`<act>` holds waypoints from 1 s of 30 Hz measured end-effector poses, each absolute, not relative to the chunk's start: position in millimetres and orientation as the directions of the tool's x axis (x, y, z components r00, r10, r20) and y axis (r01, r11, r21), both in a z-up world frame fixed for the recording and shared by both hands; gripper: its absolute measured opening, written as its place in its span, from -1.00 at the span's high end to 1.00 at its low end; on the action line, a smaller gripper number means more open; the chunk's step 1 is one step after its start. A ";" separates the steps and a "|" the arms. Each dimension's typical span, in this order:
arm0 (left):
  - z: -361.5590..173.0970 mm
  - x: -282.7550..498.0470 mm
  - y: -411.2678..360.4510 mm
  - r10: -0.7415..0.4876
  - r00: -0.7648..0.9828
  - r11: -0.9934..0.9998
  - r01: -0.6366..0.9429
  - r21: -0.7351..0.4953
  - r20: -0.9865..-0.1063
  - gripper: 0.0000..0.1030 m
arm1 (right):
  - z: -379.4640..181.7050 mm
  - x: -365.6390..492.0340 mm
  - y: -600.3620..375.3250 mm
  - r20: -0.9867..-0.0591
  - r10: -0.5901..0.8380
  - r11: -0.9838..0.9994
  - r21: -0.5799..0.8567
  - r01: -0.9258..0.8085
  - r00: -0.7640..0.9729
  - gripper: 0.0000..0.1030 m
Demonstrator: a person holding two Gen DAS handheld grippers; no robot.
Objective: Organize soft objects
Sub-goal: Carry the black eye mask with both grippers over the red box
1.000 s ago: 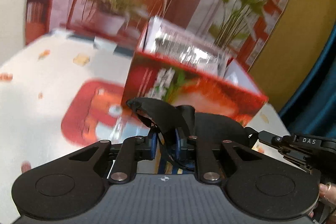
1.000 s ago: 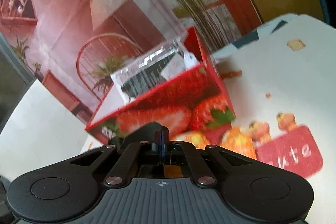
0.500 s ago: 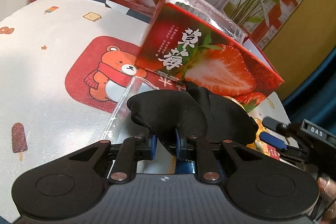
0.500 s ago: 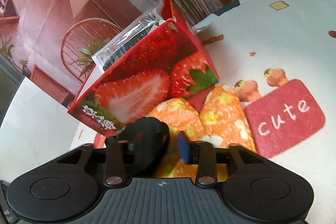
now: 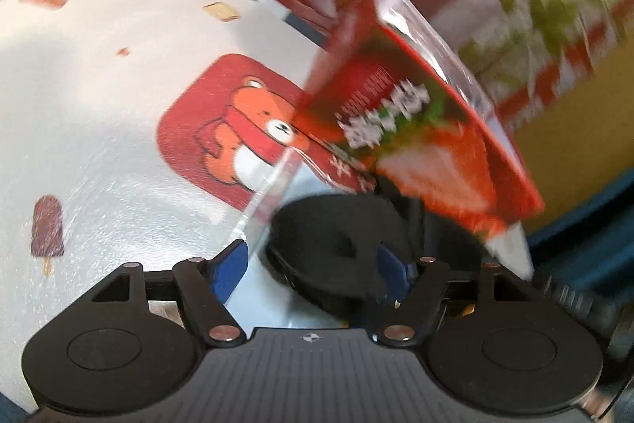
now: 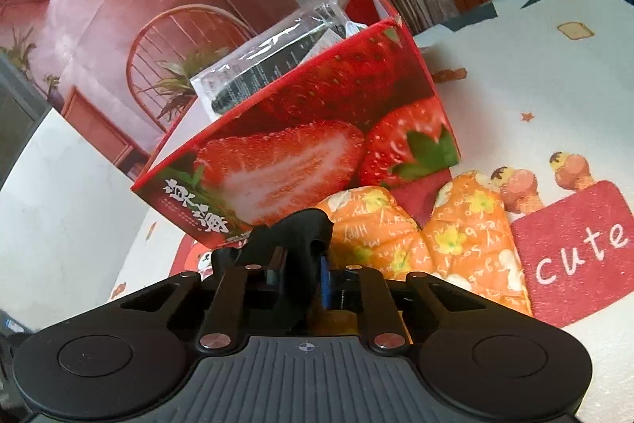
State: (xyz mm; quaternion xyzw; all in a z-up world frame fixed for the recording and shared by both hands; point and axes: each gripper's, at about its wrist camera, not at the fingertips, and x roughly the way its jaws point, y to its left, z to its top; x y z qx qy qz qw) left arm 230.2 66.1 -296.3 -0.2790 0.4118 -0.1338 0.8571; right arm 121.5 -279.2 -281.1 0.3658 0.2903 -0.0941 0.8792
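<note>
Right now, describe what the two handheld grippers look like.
The left gripper and right gripper match: a matte black ribbed body with a small crosshair mark, two round discs, black linkage arms with silver rivets, and blue finger pads. No cables or sleeves are visible.

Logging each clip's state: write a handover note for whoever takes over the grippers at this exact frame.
Left gripper: jaws opening, black soft piece between them, pads no longer pressing it.
Right gripper: jaws closing on the same black piece.
Strawberry box stands on the tablecloth, a clear packet sticking out of it. Two orange patterned items lie in front of the box.
Done: one packet boxed.
Left: the black piece and the orange items are not yet in the box.
</note>
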 end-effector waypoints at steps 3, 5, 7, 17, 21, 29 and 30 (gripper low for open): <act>-299.3 237.0 72.7 -0.453 0.621 0.790 -0.051 -0.610 -0.639 -0.43 | -280.1 115.3 -279.2 -0.577 0.048 0.722 0.584 0.371 0.815 0.74; -302.5 241.0 72.3 -0.453 0.609 0.784 -0.075 -0.616 -0.651 -0.43 | -280.3 111.0 -278.6 -0.579 0.045 0.728 0.577 0.370 0.814 0.74; -305.1 243.3 69.4 -0.466 0.595 0.775 -0.082 -0.626 -0.655 -0.43 | -280.2 105.9 -277.5 -0.580 0.035 0.733 0.568 0.373 0.814 0.74; -306.4 242.5 51.8 -0.511 0.572 0.757 -0.053 -0.651 -0.642 0.08 | -291.9 84.5 -275.3 -0.607 0.013 0.720 0.557 0.413 0.795 0.74; -293.0 237.6 47.6 -0.454 0.631 0.813 0.005 -0.582 -0.629 0.39 | -287.1 83.8 -270.1 -0.597 0.012 0.729 0.555 0.402 0.802 0.74; -256.7 214.8 37.0 -0.380 0.733 0.890 0.125 -0.438 -0.564 0.51 | -262.6 80.0 -249.9 -0.550 -0.014 0.818 0.474 0.326 0.835 0.75; -253.9 211.2 38.0 -0.377 0.740 0.892 0.130 -0.433 -0.556 0.52 | -260.0 79.8 -247.5 -0.545 -0.016 0.827 0.464 0.317 0.838 0.75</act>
